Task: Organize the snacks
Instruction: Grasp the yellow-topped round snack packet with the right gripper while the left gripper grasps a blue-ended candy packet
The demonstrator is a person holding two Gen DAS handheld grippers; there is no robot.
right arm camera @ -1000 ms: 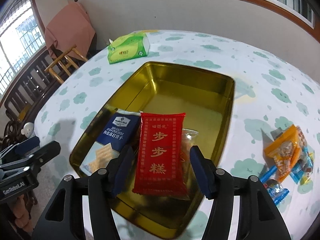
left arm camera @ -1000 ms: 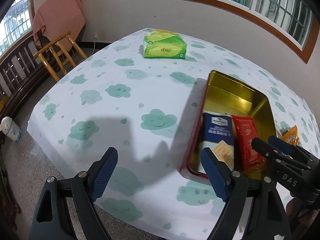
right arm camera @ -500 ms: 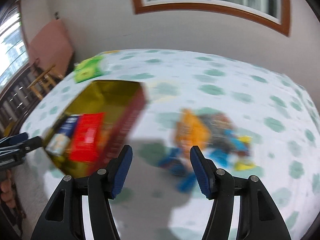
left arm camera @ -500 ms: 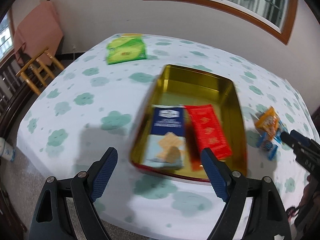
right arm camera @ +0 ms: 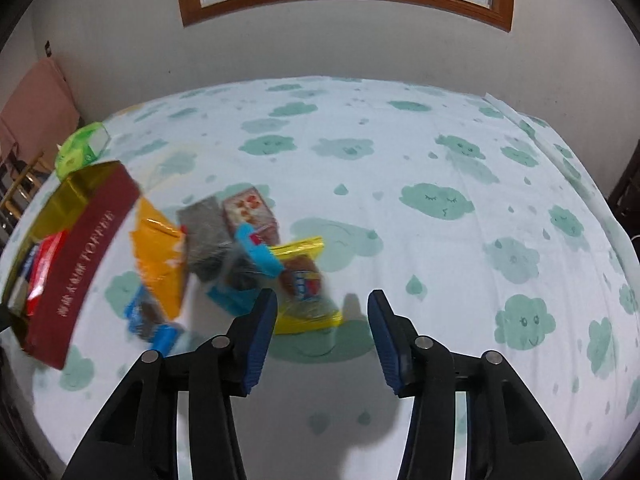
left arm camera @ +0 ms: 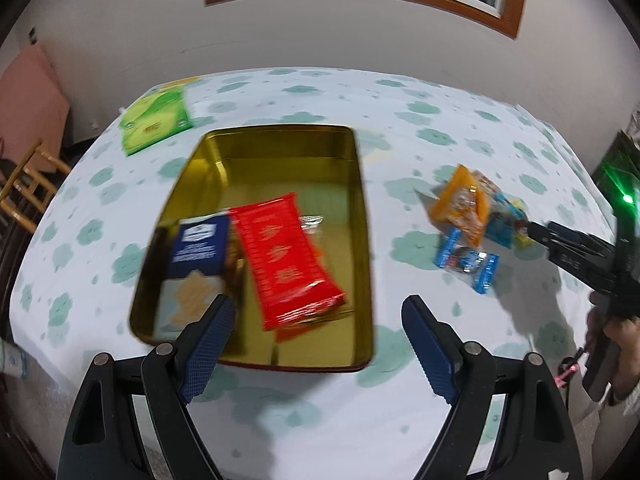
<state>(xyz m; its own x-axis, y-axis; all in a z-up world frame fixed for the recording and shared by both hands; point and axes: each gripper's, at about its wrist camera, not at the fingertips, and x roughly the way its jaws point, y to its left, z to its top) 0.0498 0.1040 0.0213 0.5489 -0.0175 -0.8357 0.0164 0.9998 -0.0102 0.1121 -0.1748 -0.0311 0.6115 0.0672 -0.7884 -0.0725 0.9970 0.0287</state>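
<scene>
A gold tin (left arm camera: 280, 152) with dark red sides holds a blue cracker pack (left arm camera: 200, 248), a red packet (left arm camera: 284, 256) and a clear packet under them. My left gripper (left arm camera: 316, 320) hangs open over the tin's near edge with nothing between its pads. To the right of the tin lies a loose pile of snacks (left arm camera: 468, 208): an orange packet (right arm camera: 160, 256), a yellow-edged packet (right arm camera: 304, 280) and several blue wrappers. My right gripper (right arm camera: 322, 312) hovers at the near side of that pile. Its jaws are closing, and the pads press on nothing.
A green tissue pack (left arm camera: 156, 124) lies at the table's far left corner. A wooden chair (left arm camera: 24, 184) stands off the left edge. The cloud-print tablecloth (right arm camera: 480, 220) is bare to the right of the pile. A hand (left arm camera: 616, 340) holds the right gripper at the right edge.
My right gripper left the tin and swung right to the snack pile, its jaws narrowing. My left gripper slid right, from the bare cloth to the tin's near edge.
</scene>
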